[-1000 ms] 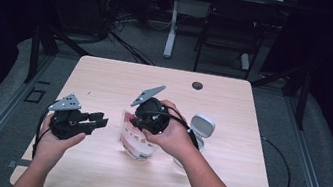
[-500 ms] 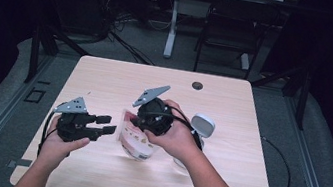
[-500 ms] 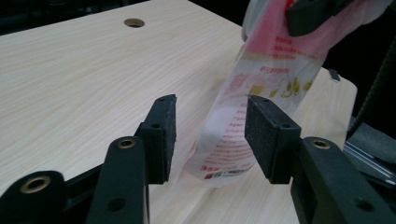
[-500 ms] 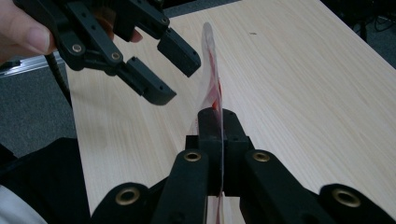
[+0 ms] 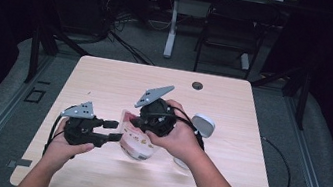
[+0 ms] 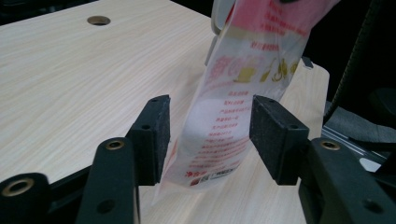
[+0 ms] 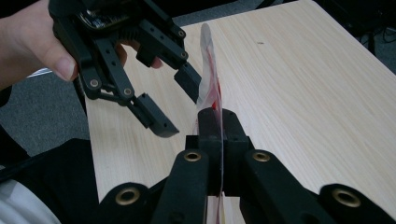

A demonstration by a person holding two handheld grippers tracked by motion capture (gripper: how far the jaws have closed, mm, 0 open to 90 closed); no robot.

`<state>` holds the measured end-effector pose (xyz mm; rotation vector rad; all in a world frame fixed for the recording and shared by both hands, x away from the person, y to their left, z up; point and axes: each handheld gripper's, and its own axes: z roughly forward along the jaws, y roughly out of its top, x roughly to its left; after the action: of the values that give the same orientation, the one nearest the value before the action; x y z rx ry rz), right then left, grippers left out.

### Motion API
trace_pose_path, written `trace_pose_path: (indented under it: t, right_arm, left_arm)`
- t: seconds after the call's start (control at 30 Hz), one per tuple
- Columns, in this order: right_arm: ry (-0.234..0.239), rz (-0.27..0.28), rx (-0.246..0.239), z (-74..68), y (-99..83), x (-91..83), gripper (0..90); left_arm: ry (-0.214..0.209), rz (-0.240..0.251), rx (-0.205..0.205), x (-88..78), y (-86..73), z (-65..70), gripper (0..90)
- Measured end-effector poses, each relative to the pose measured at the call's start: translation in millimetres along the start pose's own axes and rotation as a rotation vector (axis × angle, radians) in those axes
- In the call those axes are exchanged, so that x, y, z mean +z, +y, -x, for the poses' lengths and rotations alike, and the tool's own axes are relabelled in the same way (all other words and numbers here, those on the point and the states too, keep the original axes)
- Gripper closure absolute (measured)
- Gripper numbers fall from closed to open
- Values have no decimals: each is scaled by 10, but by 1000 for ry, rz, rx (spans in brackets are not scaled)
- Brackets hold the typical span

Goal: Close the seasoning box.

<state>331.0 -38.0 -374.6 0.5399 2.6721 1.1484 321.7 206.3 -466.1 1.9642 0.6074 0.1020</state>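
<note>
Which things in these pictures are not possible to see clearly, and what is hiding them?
- Plastic bag: its top is cut off by the upper edge of the left gripper view; the printed text is too small to read.
- Same bag in the right gripper view: seen edge-on, so its print is hidden.
- White object: in the high view, the right hand covers most of it; what it is stays unclear.
- Bag's contents: not discernible.
</note>
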Motion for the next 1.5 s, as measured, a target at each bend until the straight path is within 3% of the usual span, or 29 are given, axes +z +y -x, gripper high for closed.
trace_pose_path:
  t: [0.3,0.5,0.63,0.83,1.23,1.5]
  right_arm:
    - [20,17,-7,19,-7,-72,898]
    - [48,16,-23,24,-14,-113,898]
    - [64,29,-39,6,-14,-142,898]
    - [84,37,-67,8,-14,-183,899]
    - [109,58,-80,26,-9,-249,898]
    - [110,74,-90,4,22,-310,898]
  left_arm:
    - [-25,-29,19,119,-11,31,443]
    - [-43,-37,57,174,-17,64,440]
    - [-84,-42,47,232,-43,64,433]
    - [-106,-56,56,294,-77,68,418]
    - [-115,-117,103,462,-144,114,359]
    - [-137,-143,97,548,-190,121,344]
